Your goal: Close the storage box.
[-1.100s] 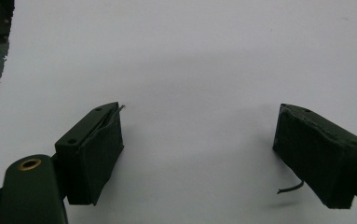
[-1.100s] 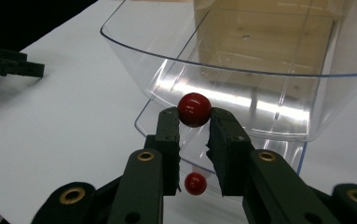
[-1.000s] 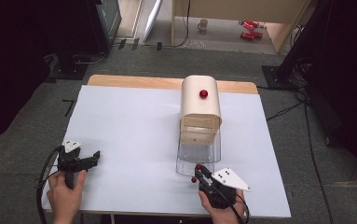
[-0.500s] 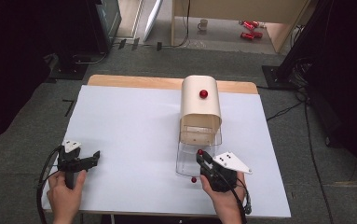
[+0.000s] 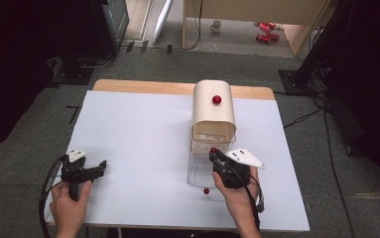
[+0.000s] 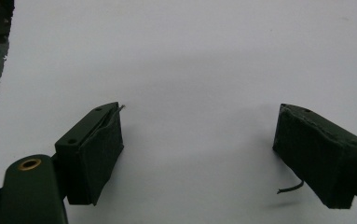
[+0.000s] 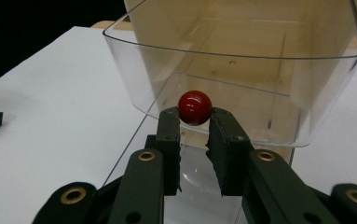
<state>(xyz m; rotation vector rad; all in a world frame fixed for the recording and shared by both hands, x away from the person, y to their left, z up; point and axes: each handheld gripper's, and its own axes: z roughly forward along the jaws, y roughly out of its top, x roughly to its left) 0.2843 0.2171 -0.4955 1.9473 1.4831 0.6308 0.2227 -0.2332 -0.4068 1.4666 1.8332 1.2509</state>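
Right tongs [image 7: 195, 122] pinch red knob [image 7: 195, 107] of clear lid [image 7: 241, 60]; small, glossy, likely slippery. Left tongs [image 6: 199, 154] open, empty.

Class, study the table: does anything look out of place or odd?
Yes: a small red ball lies loose on the white table by the clear drawer's front edge, while the right gripper holds another red ball.

the box [image 5: 214, 109] stands on the table [image 5: 138, 129], right of centre toward the far edge. its clear tray [image 5: 200, 163] juts nearward. a ball [image 5: 206, 191] lies on the table at the tray's near edge; left gripper [image 5: 91, 171] sits near-left.
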